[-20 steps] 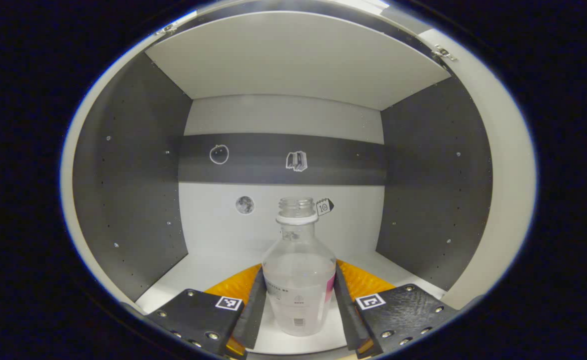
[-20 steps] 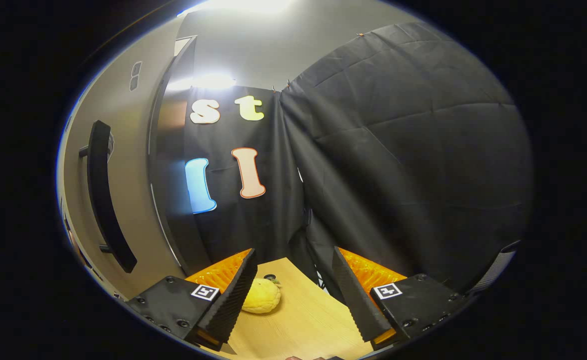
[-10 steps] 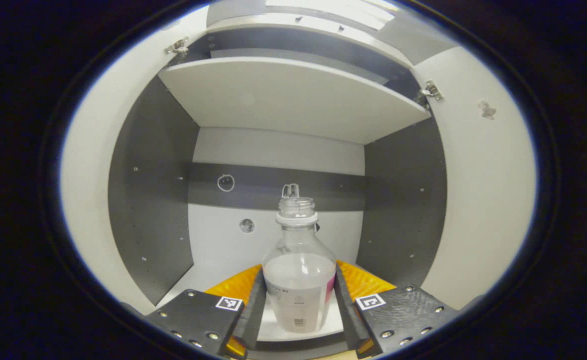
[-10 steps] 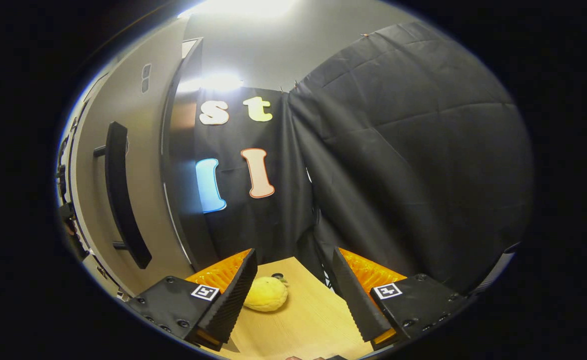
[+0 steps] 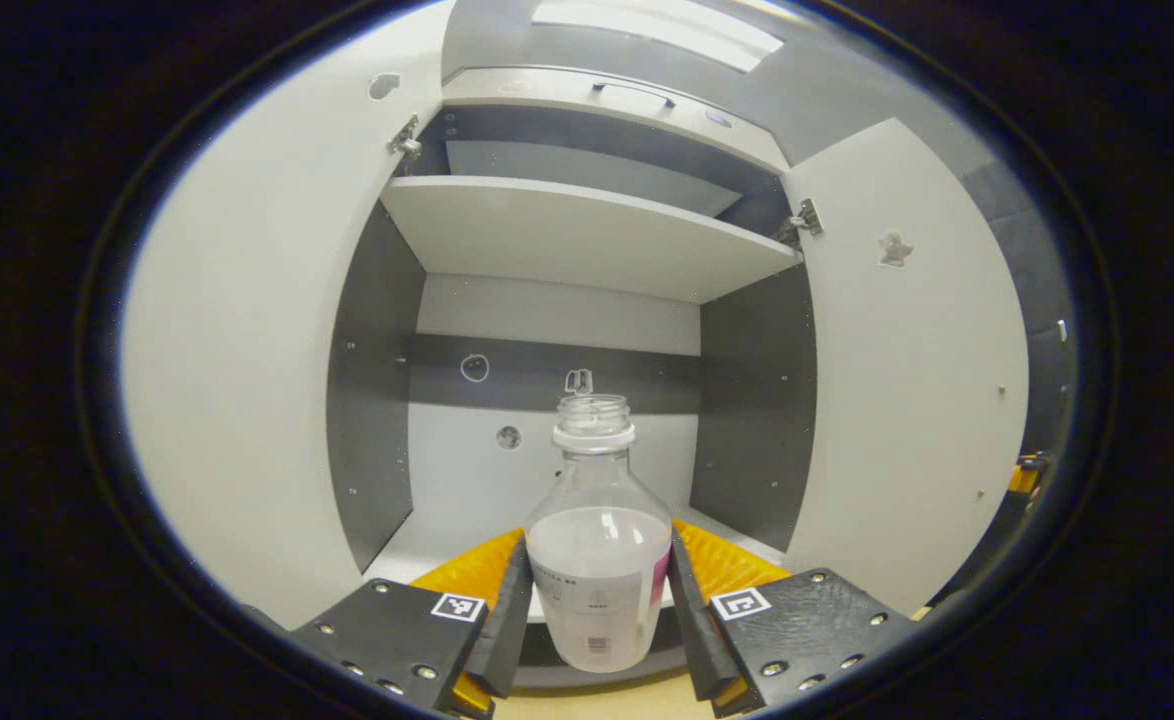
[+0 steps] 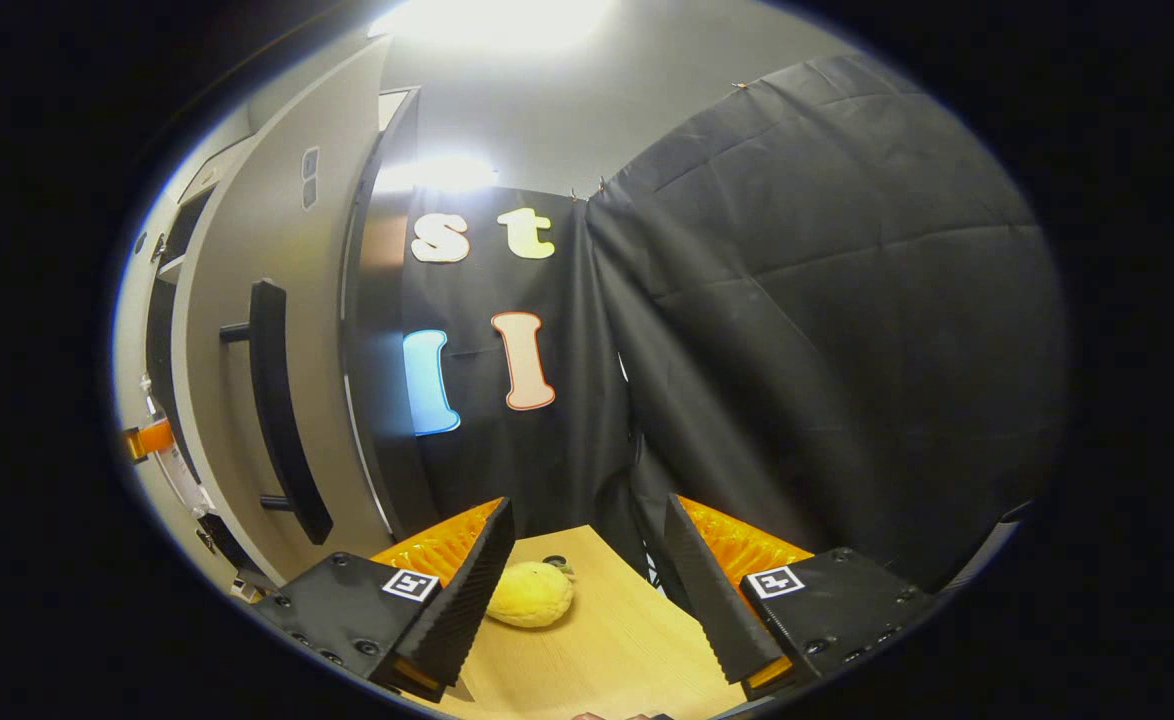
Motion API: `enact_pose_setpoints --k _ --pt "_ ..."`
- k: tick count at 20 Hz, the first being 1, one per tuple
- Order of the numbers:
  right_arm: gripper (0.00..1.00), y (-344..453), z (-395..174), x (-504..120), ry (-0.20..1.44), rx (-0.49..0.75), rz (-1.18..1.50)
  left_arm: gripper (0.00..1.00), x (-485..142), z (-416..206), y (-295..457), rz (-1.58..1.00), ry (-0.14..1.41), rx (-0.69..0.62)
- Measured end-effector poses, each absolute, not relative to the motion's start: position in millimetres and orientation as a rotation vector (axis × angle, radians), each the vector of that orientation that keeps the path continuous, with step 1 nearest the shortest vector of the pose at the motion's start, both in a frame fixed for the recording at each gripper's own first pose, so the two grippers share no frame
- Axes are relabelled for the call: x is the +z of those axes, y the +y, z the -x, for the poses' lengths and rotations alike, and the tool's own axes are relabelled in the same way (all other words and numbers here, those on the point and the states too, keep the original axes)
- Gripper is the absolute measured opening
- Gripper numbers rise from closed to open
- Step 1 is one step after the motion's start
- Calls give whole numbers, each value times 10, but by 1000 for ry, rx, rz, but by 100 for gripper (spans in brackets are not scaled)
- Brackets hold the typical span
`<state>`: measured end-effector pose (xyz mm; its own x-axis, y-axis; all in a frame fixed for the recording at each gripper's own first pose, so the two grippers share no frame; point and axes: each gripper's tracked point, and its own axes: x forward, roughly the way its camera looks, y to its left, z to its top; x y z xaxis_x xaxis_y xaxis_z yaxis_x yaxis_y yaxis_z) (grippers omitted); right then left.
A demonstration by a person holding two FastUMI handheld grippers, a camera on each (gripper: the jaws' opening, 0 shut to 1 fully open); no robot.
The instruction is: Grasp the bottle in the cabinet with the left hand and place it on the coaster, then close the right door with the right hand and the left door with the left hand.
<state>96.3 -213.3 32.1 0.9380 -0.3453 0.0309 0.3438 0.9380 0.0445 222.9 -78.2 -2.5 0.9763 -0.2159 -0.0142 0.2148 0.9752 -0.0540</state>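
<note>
1. Left gripper [image 5: 597, 600]: the jaws are closing on both sides of the bottle's lower body, one finger pressing each side, and are holding it upright in the left gripper view.
2. Bottle [image 5: 598, 560]: clear glass, uncapped, with a pale collar at the neck and a printed label on the lower body; a cloudy whitish filling is showing to about the shoulder. It is sitting between the fingers in front of the cabinet's open mouth, its base hanging over the front edge of the bottom board; whether it is touching that board cannot be told.
3. Cabinet [image 5: 557, 330]: dark side walls, pale back panel crossed by a dark band carrying small stickers, one pale shelf [image 5: 587, 230] above the open compartment.
4. Left door [image 5: 247, 340] and right door [image 5: 907, 380]: both are standing open, pale inner faces showing, hinges visible at the upper corners.
5. Right gripper [image 6: 587, 590]: the jaws are standing wide apart with nothing between them, over the tabletop [image 6: 597, 650].
6. Yellow fruit-like object [image 6: 531, 593]: lying on the wooden tabletop just beside the gripper's left finger.
7. Door handle [image 6: 282, 410]: a long dark bar on a grey door face at the left of the right gripper view.
</note>
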Motion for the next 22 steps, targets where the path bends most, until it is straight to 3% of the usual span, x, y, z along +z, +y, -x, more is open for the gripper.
enact_pose_setpoints --k 5,6,14,17,18,21,22 --pt "92 -2105 -864 455 -49 -351 -5 67 -494 -1723 -666 93 81 -224" --pt "96 -2092 -839 477 -50 -352 -1 67 -616 -1628 -646 104 99 -227" --pt "96 -1840 -701 564 -45 -337 -11 67 -1765 -942 -627 154 220 -229" --pt "96 -1785 -646 554 -31 -334 1 67 -2109 -770 -706 163 255 -252" --pt "92 -1773 -632 535 -19 -331 7 67 -2225 -738 -746 156 264 -264" --pt "96 -1722 -591 494 19 -320 24 67 -2470 -649 -854 142 271 -304" --pt "92 -1704 -593 490 26 -319 31 68 -2543 -628 -891 137 271 -313"
